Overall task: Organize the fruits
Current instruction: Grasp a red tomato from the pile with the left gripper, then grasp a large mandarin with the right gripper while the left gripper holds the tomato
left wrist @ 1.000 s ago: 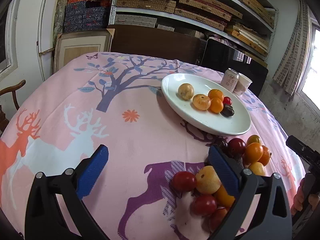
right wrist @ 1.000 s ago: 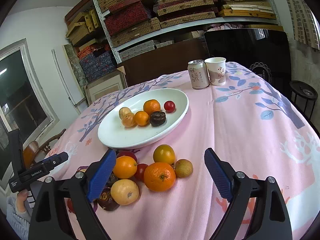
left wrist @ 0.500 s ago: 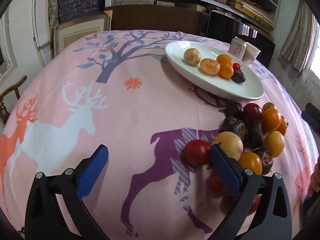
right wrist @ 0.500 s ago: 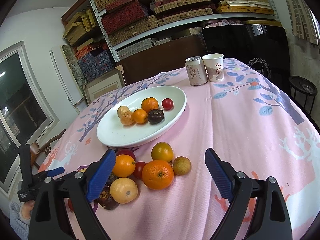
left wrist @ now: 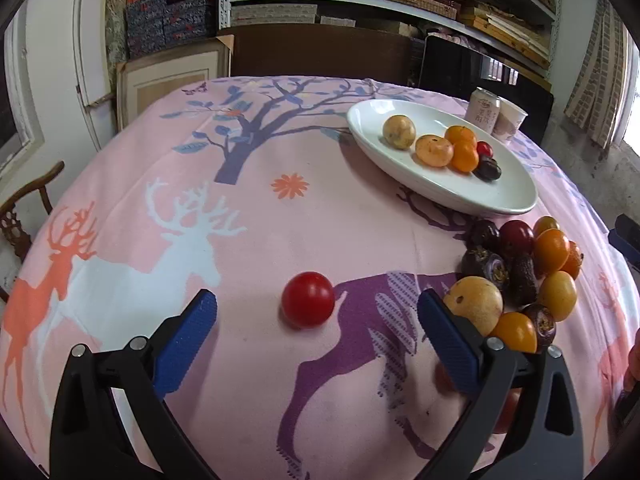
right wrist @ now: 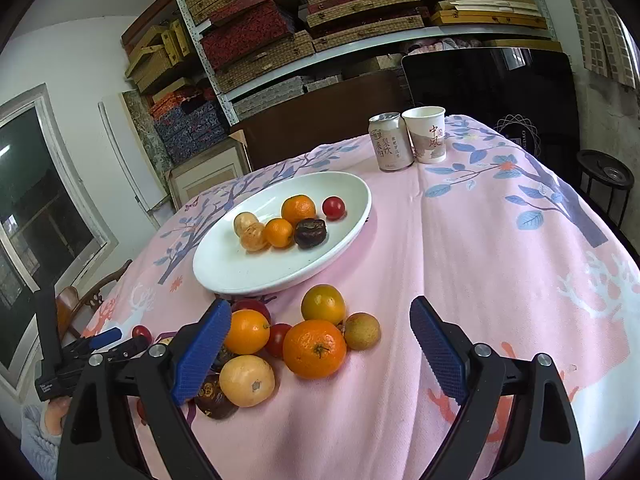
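Note:
A lone red tomato (left wrist: 308, 299) lies on the pink cloth just ahead of my left gripper (left wrist: 318, 320), which is open with the tomato between its fingertips and touching neither pad. To its right is a pile of loose fruits (left wrist: 520, 280): oranges, yellow ones, dark ones, red ones. The white oval plate (left wrist: 460, 200) behind it holds several fruits. My right gripper (right wrist: 320, 320) is open above the same pile, over a big orange (right wrist: 314, 348), gripping nothing. From there, the plate (right wrist: 240, 272) is behind the pile and the left gripper (right wrist: 100, 342) is at far left.
A drink can (right wrist: 390, 142) and a paper cup (right wrist: 428, 134) stand at the table's far edge. Shelves of boxes, a dark panel and a wooden chair (left wrist: 24, 204) surround the round table. A sleeve and hand (right wrist: 44, 428) hold the left gripper.
The red tomato, which touched the yellow fruit beside the left gripper's right finger, now lies apart from the pile, centred between the fingers. The left view has tilted down. The right gripper kept still.

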The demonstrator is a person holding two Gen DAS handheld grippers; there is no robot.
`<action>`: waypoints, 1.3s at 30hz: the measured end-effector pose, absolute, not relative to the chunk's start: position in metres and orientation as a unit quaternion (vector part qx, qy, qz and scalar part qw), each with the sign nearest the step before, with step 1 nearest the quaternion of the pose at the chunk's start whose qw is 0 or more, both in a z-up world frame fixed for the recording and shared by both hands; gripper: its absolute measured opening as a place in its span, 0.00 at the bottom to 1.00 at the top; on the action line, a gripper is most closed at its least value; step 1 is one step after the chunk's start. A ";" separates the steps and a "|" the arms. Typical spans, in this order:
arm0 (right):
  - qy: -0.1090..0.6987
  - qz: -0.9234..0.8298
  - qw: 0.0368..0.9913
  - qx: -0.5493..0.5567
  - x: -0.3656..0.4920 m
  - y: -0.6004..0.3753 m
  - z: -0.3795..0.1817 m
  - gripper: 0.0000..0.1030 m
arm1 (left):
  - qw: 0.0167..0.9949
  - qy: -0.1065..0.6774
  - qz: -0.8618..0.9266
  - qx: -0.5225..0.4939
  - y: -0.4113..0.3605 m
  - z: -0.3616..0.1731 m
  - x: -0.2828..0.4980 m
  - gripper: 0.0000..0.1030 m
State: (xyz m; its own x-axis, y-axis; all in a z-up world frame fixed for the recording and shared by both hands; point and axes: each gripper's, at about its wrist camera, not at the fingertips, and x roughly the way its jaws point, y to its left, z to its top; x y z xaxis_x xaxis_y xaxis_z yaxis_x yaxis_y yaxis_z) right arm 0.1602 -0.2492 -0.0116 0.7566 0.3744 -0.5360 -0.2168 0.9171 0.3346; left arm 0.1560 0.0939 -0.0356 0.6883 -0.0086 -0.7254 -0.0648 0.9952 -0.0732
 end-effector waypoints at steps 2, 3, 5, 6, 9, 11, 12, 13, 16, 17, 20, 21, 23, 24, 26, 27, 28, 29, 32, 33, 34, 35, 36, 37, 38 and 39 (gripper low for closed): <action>0.310 0.161 0.929 0.124 0.159 -0.248 -0.011 0.89 | 0.916 0.395 0.016 -0.068 0.101 -0.037 0.157 0.94; 0.311 0.161 0.929 0.123 0.159 -0.248 -0.012 0.89 | 0.916 0.394 0.015 -0.075 0.102 -0.037 0.154 0.92; 0.313 0.161 0.928 0.121 0.159 -0.246 -0.012 0.89 | 0.915 0.395 0.009 -0.082 0.102 -0.038 0.154 0.82; 0.314 0.162 0.928 0.120 0.159 -0.246 -0.012 0.89 | 0.914 0.396 0.002 -0.082 0.101 -0.038 0.156 0.69; 0.314 0.163 0.928 0.117 0.159 -0.245 -0.013 0.89 | 0.908 0.412 -0.015 -0.076 0.094 -0.043 0.163 0.60; 0.315 0.162 0.928 0.113 0.159 -0.244 -0.013 0.89 | 0.908 0.413 -0.021 -0.073 0.091 -0.043 0.165 0.60; 0.316 0.162 0.928 0.112 0.160 -0.244 -0.013 0.89 | 0.909 0.410 -0.023 -0.070 0.088 -0.042 0.165 0.60; 0.317 0.161 0.928 0.110 0.160 -0.243 -0.013 0.89 | 0.910 0.408 -0.024 -0.065 0.086 -0.042 0.166 0.60; 0.322 0.157 0.928 0.099 0.160 -0.241 -0.015 0.89 | 0.907 0.416 -0.036 -0.050 0.077 -0.044 0.173 0.50; 0.323 0.156 0.929 0.096 0.160 -0.240 -0.016 0.89 | 0.904 0.422 -0.045 -0.048 0.073 -0.046 0.176 0.45; 0.325 0.151 0.929 0.091 0.160 -0.240 -0.017 0.89 | 0.901 0.430 -0.055 -0.033 0.063 -0.048 0.179 0.41; 0.326 0.150 0.929 0.091 0.160 -0.240 -0.018 0.89 | 0.902 0.428 -0.056 -0.028 0.061 -0.047 0.178 0.38; 0.327 0.149 0.929 0.091 0.160 -0.241 -0.019 0.89 | 0.899 0.433 -0.059 -0.023 0.059 -0.049 0.175 0.36; 0.328 0.149 0.929 0.090 0.160 -0.241 -0.019 0.89 | 0.900 0.432 -0.059 -0.021 0.057 -0.048 0.173 0.36; 0.329 0.147 0.928 0.089 0.159 -0.242 -0.020 0.89 | 0.899 0.434 -0.062 -0.020 0.057 -0.049 0.170 0.36; 0.331 0.145 0.928 0.087 0.158 -0.243 -0.021 0.89 | 0.899 0.433 -0.062 -0.019 0.056 -0.049 0.169 0.36; 0.332 0.144 0.928 0.087 0.157 -0.243 -0.021 0.89 | 0.899 0.434 -0.062 -0.018 0.057 -0.049 0.168 0.36; 0.334 0.143 0.928 0.085 0.156 -0.243 -0.022 0.89 | 0.899 0.434 -0.063 -0.018 0.057 -0.049 0.168 0.35; 0.342 0.140 0.926 0.083 0.154 -0.245 -0.026 0.89 | 0.899 0.431 -0.069 -0.022 0.056 -0.048 0.163 0.27; 0.345 0.139 0.925 0.081 0.153 -0.245 -0.028 0.89 | 0.900 0.430 -0.068 -0.020 0.056 -0.048 0.162 0.27; 0.349 0.137 0.924 0.078 0.154 -0.244 -0.029 0.89 | 0.900 0.431 -0.068 -0.020 0.056 -0.049 0.162 0.27; 0.354 0.136 0.922 0.074 0.154 -0.243 -0.031 0.88 | 0.900 0.430 -0.068 -0.022 0.056 -0.049 0.162 0.27; 0.358 0.137 0.921 0.070 0.154 -0.242 -0.033 0.87 | 0.900 0.430 -0.068 -0.022 0.057 -0.049 0.162 0.27; 0.361 0.139 0.920 0.063 0.153 -0.239 -0.034 0.85 | 0.900 0.430 -0.067 -0.022 0.057 -0.049 0.162 0.27; 0.364 0.141 0.919 0.056 0.152 -0.237 -0.036 0.82 | 0.900 0.430 -0.067 -0.021 0.057 -0.049 0.162 0.27; 0.367 0.145 0.918 0.046 0.151 -0.233 -0.038 0.78 | 0.900 0.430 -0.067 -0.020 0.057 -0.049 0.162 0.27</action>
